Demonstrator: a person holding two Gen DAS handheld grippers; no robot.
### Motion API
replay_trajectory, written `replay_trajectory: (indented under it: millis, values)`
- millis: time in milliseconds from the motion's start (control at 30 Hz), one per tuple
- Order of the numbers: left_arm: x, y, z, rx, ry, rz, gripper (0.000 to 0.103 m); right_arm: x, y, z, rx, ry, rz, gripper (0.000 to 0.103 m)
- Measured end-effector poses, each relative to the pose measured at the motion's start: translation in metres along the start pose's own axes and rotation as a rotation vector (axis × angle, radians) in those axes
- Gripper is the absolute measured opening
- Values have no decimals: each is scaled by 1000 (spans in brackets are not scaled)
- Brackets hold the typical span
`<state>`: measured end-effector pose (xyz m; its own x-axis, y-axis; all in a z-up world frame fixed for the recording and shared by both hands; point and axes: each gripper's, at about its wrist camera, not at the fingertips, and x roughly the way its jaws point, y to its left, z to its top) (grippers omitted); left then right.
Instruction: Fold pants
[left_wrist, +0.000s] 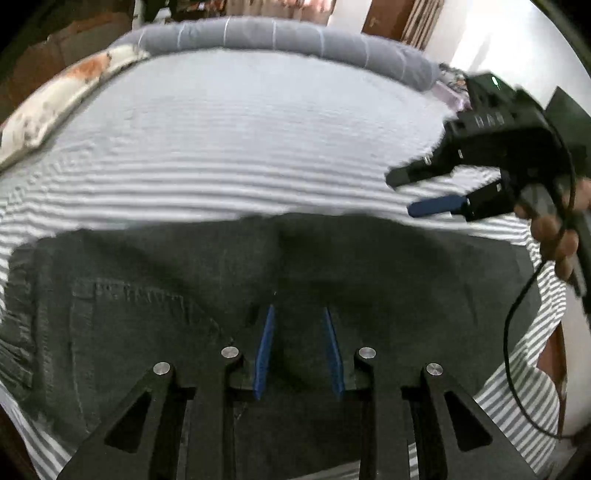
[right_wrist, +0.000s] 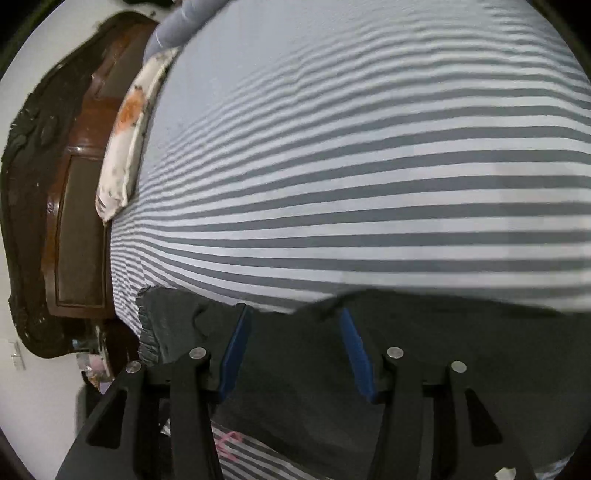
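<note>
Two grippers work over dark green pants (left_wrist: 192, 295) that lie spread on a bed with a grey-and-white striped sheet (left_wrist: 229, 147). In the left wrist view the left gripper (left_wrist: 300, 321) points down at the cloth, its blue-padded fingers (left_wrist: 265, 350) set narrowly apart above the fabric near a stitched back pocket (left_wrist: 122, 317); whether the pads touch or pinch the cloth cannot be told, and nothing is seen lifted between them.

The right gripper (left_wrist: 417, 194) shows at the right of that view, held by a hand (left_wrist: 554, 236), blurred, just above the sheet beyond the far edge of the pants; a black cable (left_wrist: 517, 332) hangs from it. Its jaws stand partly apart with only air between them.

From the right wrist view the same right gripper (right_wrist: 293, 325) looks down at the far edge of the pants (right_wrist: 306, 387), with the gathered waistband (right_wrist: 147, 332) to the left; its blue pads (right_wrist: 236, 354) sit moderately wide and grip nothing. A floral pillow (right_wrist: 125, 147) and a wooden headboard (right_wrist: 77, 221) lie along the bed's edge.
</note>
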<state>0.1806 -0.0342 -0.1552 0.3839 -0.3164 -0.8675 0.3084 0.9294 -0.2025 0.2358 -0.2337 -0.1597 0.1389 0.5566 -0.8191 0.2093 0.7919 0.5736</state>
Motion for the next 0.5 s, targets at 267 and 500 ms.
replay_trajectory:
  millis: [267,500]
  values:
    - [20,4,-19,-5,66,22,28,42,19,-8,-54,187,95,49]
    - [18,-2,-28,-14,64,29,28,54,22,-54,-158,270,98,52]
